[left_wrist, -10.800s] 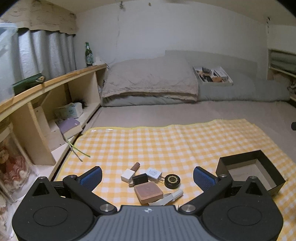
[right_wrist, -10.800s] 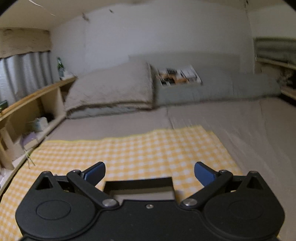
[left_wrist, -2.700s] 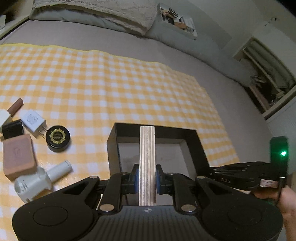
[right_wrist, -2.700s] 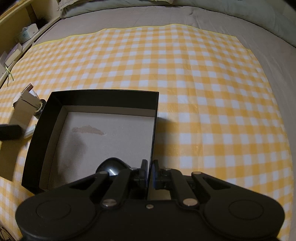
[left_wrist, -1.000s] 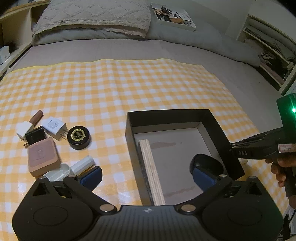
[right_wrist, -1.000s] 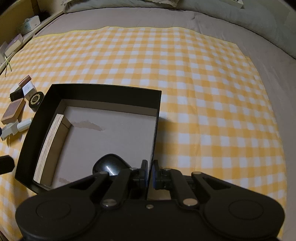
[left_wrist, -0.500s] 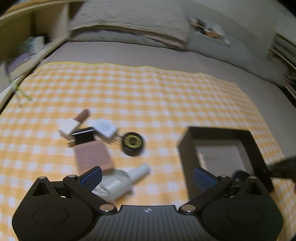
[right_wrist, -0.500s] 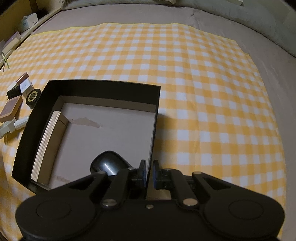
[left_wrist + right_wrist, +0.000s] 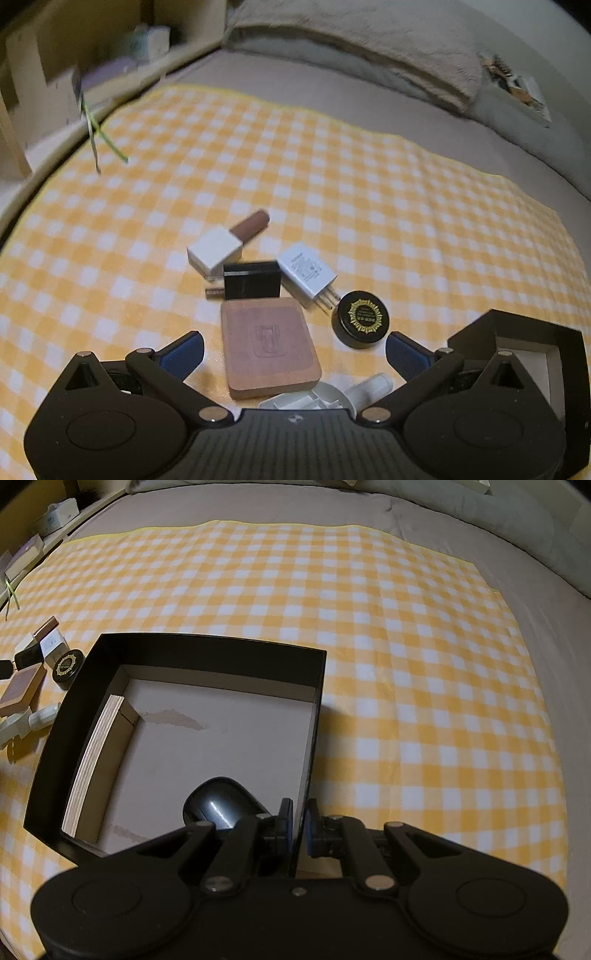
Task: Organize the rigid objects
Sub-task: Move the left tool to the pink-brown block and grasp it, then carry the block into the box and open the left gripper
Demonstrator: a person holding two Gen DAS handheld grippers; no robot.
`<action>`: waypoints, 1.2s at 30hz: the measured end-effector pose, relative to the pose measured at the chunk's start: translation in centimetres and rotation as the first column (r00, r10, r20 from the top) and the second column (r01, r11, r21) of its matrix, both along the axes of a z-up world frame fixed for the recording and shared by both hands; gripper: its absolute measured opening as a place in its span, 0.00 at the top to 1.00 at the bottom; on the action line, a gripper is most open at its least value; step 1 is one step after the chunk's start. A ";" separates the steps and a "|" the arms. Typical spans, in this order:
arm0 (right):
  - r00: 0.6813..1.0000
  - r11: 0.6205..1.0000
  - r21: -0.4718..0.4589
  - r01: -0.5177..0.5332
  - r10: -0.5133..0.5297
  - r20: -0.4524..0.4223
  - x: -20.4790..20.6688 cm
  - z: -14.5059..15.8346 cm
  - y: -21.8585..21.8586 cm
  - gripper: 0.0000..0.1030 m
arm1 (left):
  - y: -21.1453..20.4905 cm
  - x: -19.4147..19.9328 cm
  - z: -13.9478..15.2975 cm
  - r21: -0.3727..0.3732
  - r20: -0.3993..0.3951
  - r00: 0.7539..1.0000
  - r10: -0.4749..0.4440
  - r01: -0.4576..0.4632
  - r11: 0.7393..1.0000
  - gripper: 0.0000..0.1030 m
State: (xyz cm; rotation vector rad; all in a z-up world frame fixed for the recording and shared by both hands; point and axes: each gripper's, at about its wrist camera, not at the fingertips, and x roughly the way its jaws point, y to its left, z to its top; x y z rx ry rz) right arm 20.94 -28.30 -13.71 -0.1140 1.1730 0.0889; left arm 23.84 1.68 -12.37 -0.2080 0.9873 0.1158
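A black box (image 9: 207, 646) stands on the yellow checked cloth. Inside it, a plywood piece (image 9: 92, 753) leans along the left wall and a dark rounded object (image 9: 218, 806) lies near the front. My right gripper (image 9: 298, 825) is shut on the box's right wall. My left gripper (image 9: 293, 349) is open above a cluster of small items: a brown wooden block (image 9: 267, 347), a black charger (image 9: 251, 284), a white charger (image 9: 308, 271), a round black tin (image 9: 364, 319), a white block with a brown cap (image 9: 229, 243) and a white bottle (image 9: 354, 389). Nothing is between its fingers.
The checked cloth (image 9: 332, 184) lies on a grey bed with pillows (image 9: 369, 44) at the far end. A wooden shelf unit (image 9: 55, 66) runs along the left. The box corner (image 9: 517, 332) shows at the right of the left wrist view.
My left gripper has moved left, from over the box to over the cluster of small items, staying open. The right gripper has kept its grip on the box wall.
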 end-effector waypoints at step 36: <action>1.000 1.000 0.003 0.029 -0.029 0.009 1.2 -0.1 -0.1 0.95 | 2.6 1.9 -1.6 -0.043 -0.105 0.994 0.022 -0.027 0.999 0.36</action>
